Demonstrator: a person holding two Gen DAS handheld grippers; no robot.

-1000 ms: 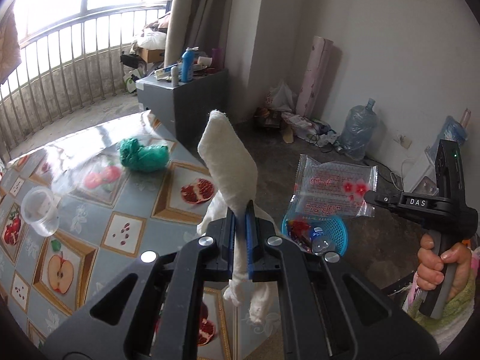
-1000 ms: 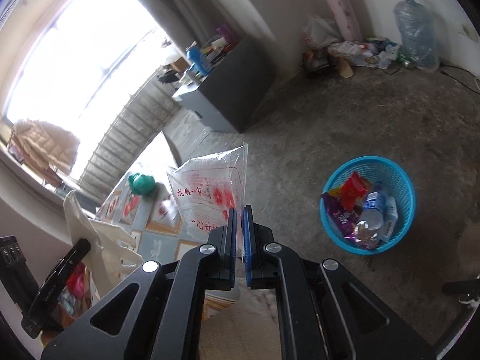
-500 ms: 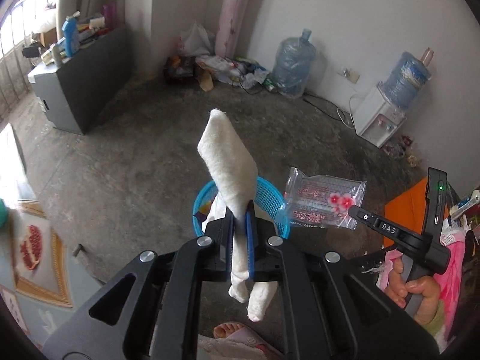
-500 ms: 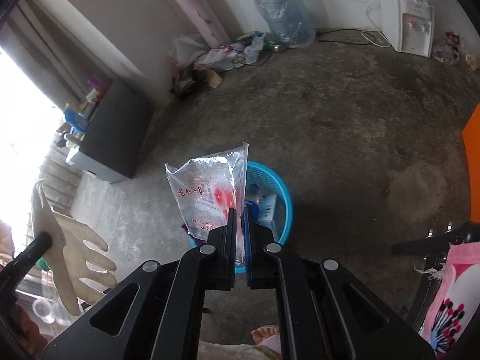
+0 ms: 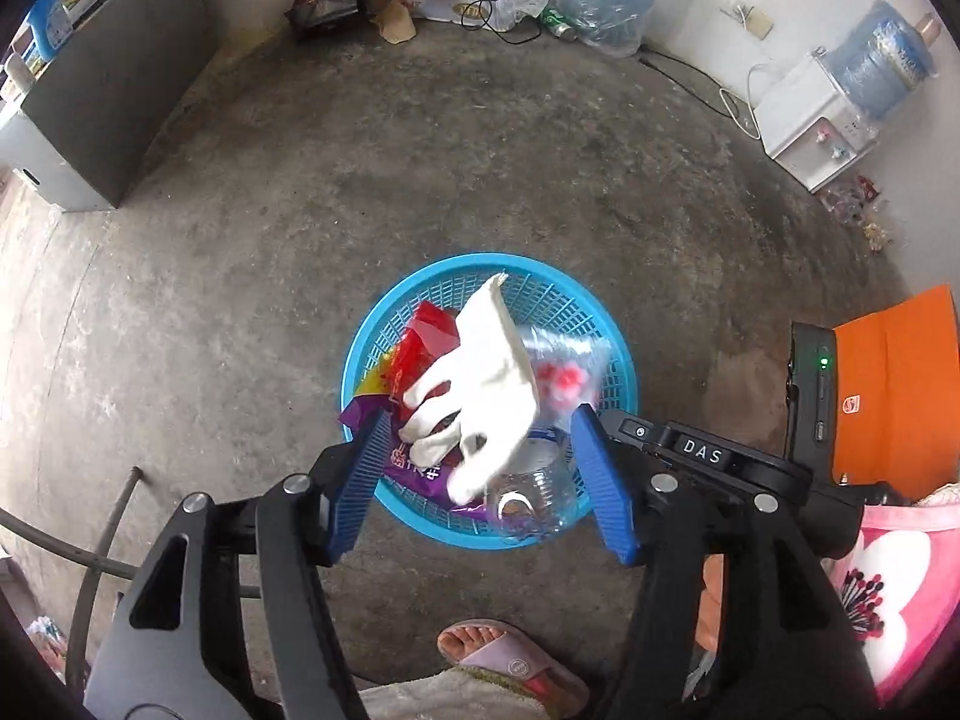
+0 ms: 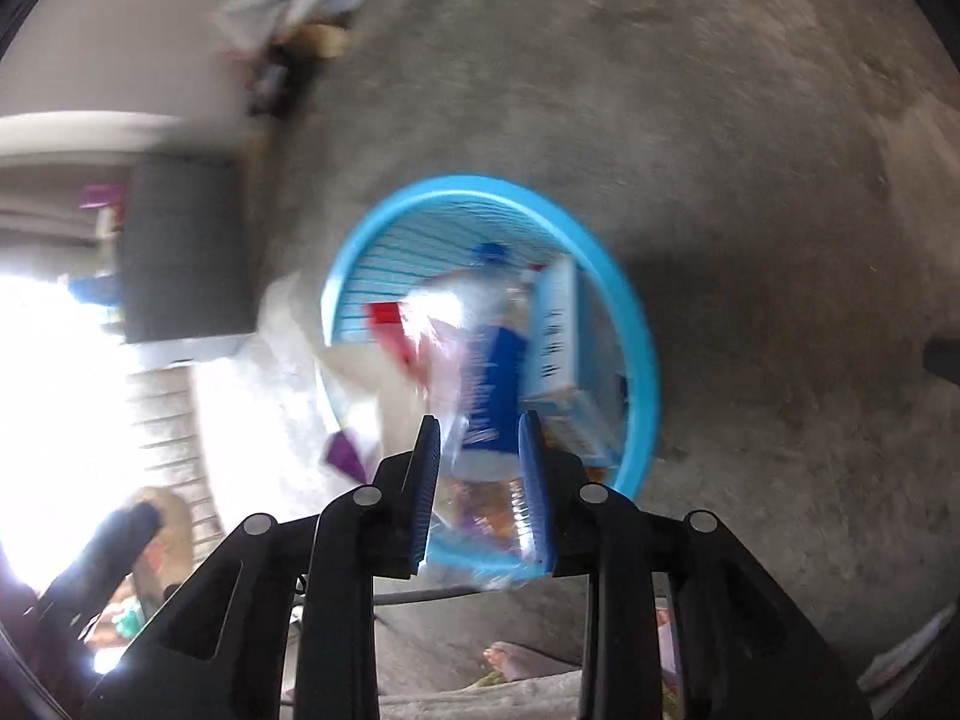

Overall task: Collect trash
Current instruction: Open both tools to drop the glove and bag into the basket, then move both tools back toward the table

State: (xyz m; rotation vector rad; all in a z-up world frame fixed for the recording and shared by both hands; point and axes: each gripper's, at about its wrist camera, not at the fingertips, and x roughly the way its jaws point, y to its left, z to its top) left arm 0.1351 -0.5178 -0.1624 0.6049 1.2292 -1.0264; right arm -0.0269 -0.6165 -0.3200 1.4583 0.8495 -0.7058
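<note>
A blue mesh basket [image 5: 540, 294] stands on the concrete floor with wrappers and a clear bottle [image 5: 528, 498] in it. My left gripper [image 5: 480, 426] is open above it, and a white glove [image 5: 486, 390] is loose in the air between its fingers, over the basket. The clear plastic bag [image 5: 564, 369] lies in the basket beside the glove. My right gripper [image 6: 480, 426] is open over the same basket [image 6: 636, 312]; that view is blurred, and the bag [image 6: 444, 324] shows below it.
A grey cabinet [image 5: 102, 96] stands at the left. A water dispenser [image 5: 810, 120] and water jugs line the far wall with litter. An orange object [image 5: 900, 384] is at the right. The person's sandalled foot [image 5: 498, 654] is just below the basket.
Both grippers swung from the table to above the basket and opened. The glove left the left gripper and the plastic bag left the right; both are dropping into the basket.
</note>
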